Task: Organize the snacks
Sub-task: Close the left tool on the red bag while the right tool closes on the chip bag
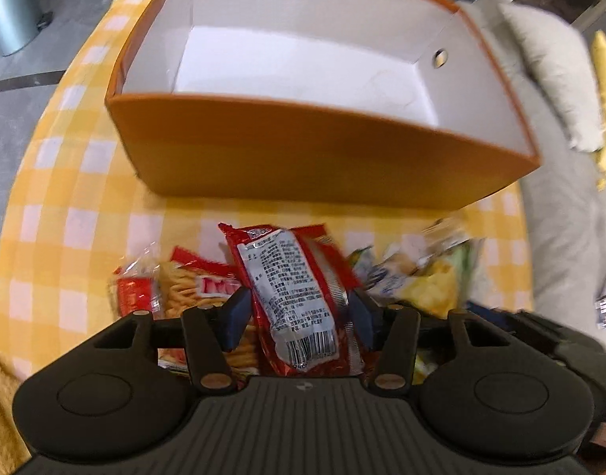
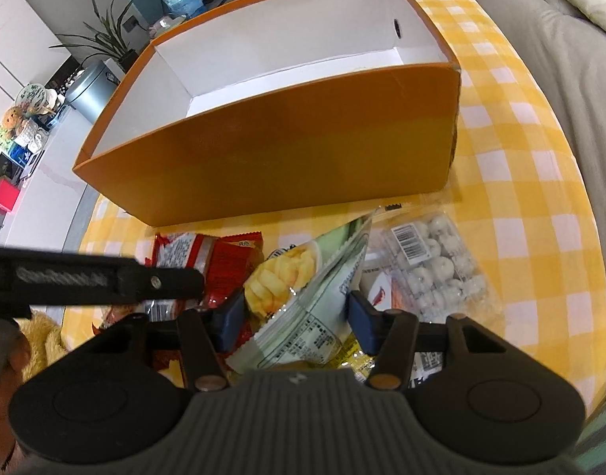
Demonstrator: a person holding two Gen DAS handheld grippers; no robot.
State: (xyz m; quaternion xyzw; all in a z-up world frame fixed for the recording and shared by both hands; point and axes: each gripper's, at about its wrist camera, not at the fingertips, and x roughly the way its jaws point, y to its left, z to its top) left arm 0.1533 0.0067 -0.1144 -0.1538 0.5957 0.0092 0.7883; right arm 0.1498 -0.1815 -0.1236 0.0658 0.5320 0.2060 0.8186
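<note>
An orange box [image 1: 303,158] with a bare white inside stands open on the yellow checked cloth [image 1: 77,198], behind a heap of snack packs. My left gripper [image 1: 299,314] is shut on a red snack packet [image 1: 295,277], held upright with its printed back showing. Beside it lies a pack of yellow sticks [image 1: 184,297]. In the right wrist view my right gripper [image 2: 297,316] is shut on a green and yellow chip bag [image 2: 303,277], in front of the box [image 2: 283,158]. A clear pack of white balls [image 2: 437,265] lies to its right, red packets [image 2: 223,257] to its left.
A grey sofa [image 1: 560,217] with a pale cushion [image 1: 548,67] borders the table on the right. A metal bin [image 1: 10,8] stands on the floor at the left. The black side of the left gripper's body [image 2: 105,277] crosses the right wrist view.
</note>
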